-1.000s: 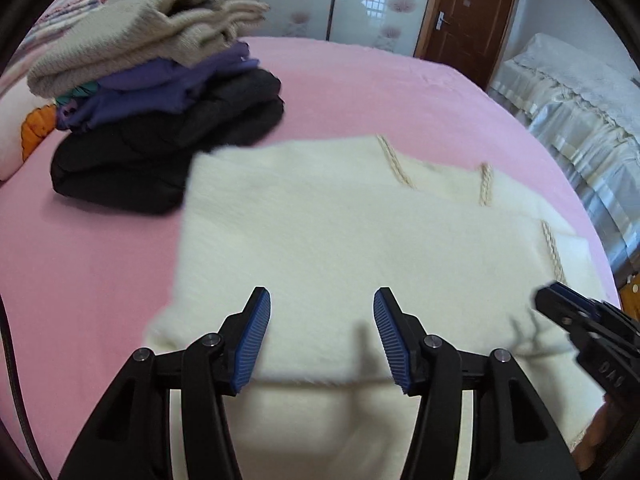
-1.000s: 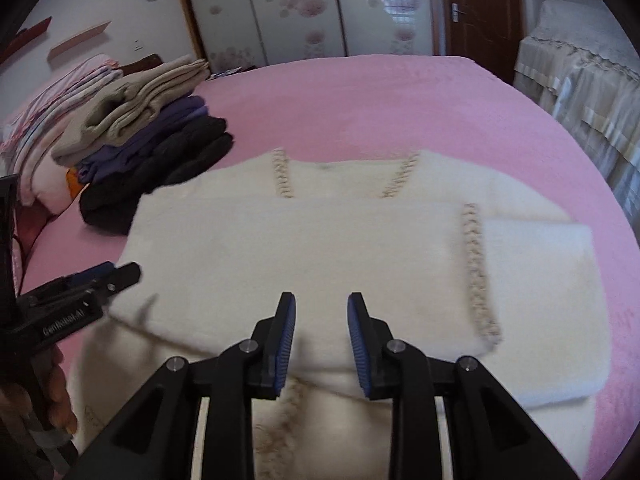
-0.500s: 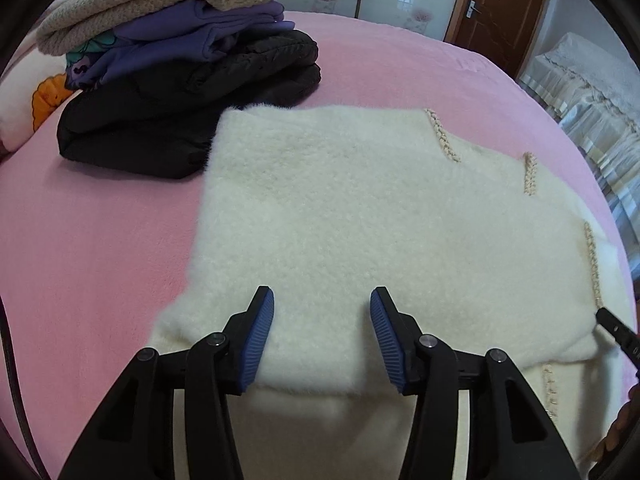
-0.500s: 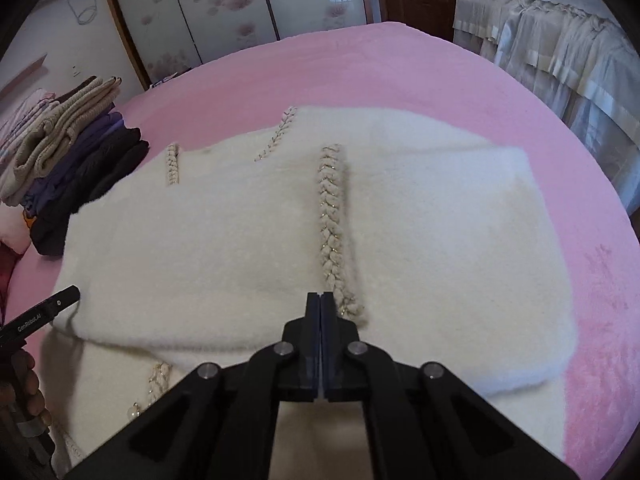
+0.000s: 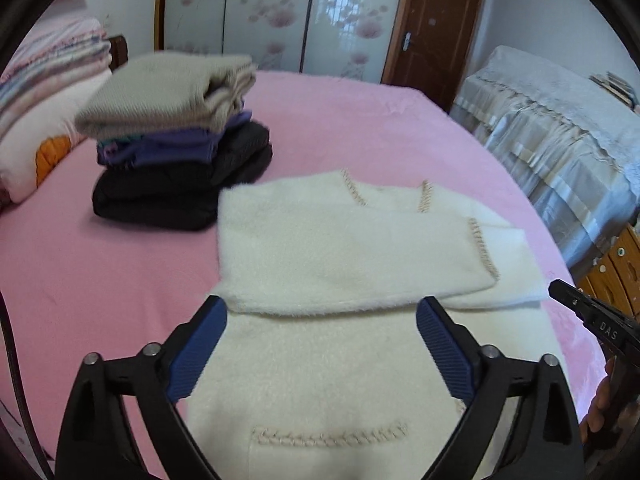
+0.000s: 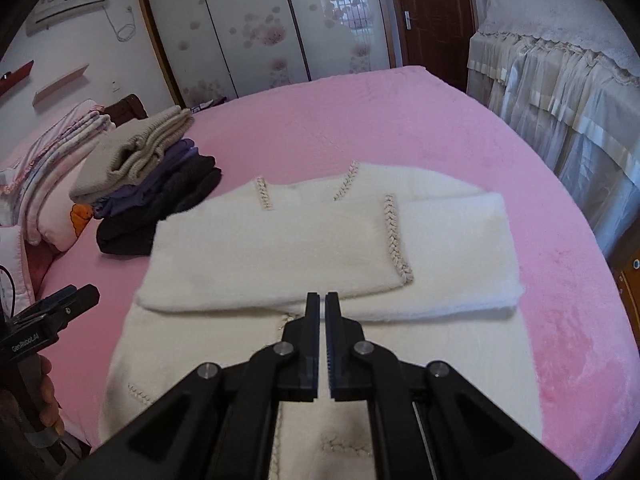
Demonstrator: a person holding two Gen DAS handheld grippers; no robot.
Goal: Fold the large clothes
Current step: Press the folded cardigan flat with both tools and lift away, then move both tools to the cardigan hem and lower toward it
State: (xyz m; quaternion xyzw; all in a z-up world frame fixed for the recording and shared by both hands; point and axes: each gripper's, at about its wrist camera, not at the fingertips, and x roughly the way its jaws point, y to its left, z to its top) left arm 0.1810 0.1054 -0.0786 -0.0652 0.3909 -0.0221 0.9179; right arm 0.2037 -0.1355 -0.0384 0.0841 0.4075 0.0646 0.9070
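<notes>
My left gripper point(image 5: 322, 320) hangs above the near part of the cream sweater point(image 5: 352, 252), its blue-padded fingers point(image 5: 198, 352) spread wide apart with nothing between them. My right gripper point(image 6: 322, 300) sits with its two fingers nearly together, only a thin slit between them, and no cloth caught there; it points at the near edge of the folded sleeves.

The sweater lies flat on the pink bedspread point(image 6: 360, 120), collar toward the far side. Both sleeves are folded across the chest, one lying over the other, with a braided beige trim point(image 6: 394, 236) running down the cuff of the upper one. The hem end reaches toward me, under both grippers.

To the far left of the sweater, just beside its shoulder, stands a stack of folded clothes point(image 5: 176, 148): black at the bottom, purple in the middle, beige knit on top. A covered piece of furniture point(image 6: 560, 92) stands to the right of the bed.
</notes>
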